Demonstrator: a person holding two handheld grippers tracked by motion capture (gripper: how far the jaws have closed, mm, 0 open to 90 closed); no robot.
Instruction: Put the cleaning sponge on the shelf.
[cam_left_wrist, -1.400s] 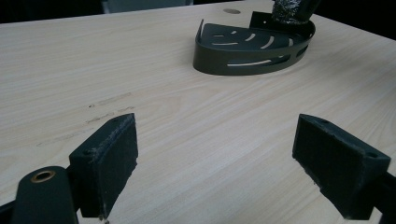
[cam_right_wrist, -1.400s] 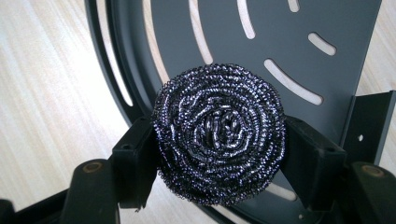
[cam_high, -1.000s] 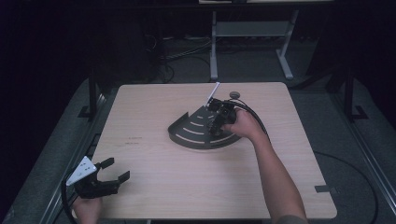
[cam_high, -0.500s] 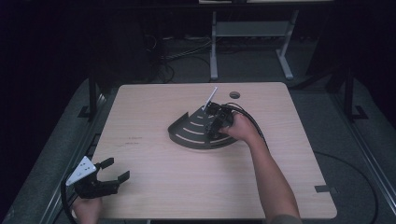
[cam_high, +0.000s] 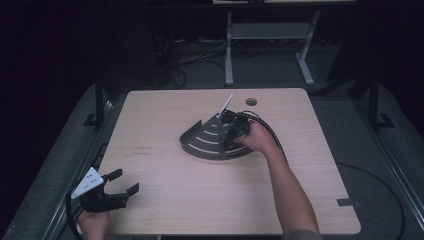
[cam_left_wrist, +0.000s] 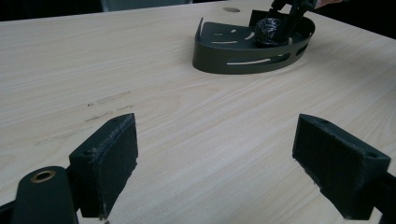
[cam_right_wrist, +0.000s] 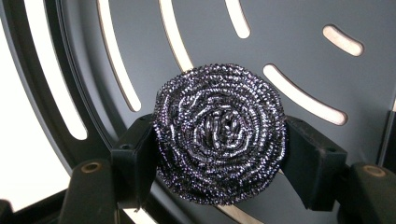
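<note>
A dark fan-shaped tray (cam_high: 205, 142) with curved slots sits on the wooden table, right of centre. My right gripper (cam_high: 231, 131) hangs over its right part, pointing down. In the right gripper view it (cam_right_wrist: 219, 158) is shut on a round steel-wool scourer (cam_right_wrist: 219, 133), with both pads pressed into the scourer's sides just above the tray floor (cam_right_wrist: 289, 42). My left gripper (cam_high: 122, 182) rests at the table's front left corner, open with nothing between its pads (cam_left_wrist: 215, 163). From there the tray (cam_left_wrist: 233, 51) and the scourer (cam_left_wrist: 270, 31) show far off.
A small round hole (cam_high: 251, 101) is in the table behind the tray. A cable (cam_high: 272, 137) trails from the right gripper along the forearm. A metal stand (cam_high: 270, 35) and loose cables lie on the dark floor beyond the far edge.
The right gripper has shifted slightly left and nearer over the tray, still gripping the scourer. The left gripper has stayed put.
</note>
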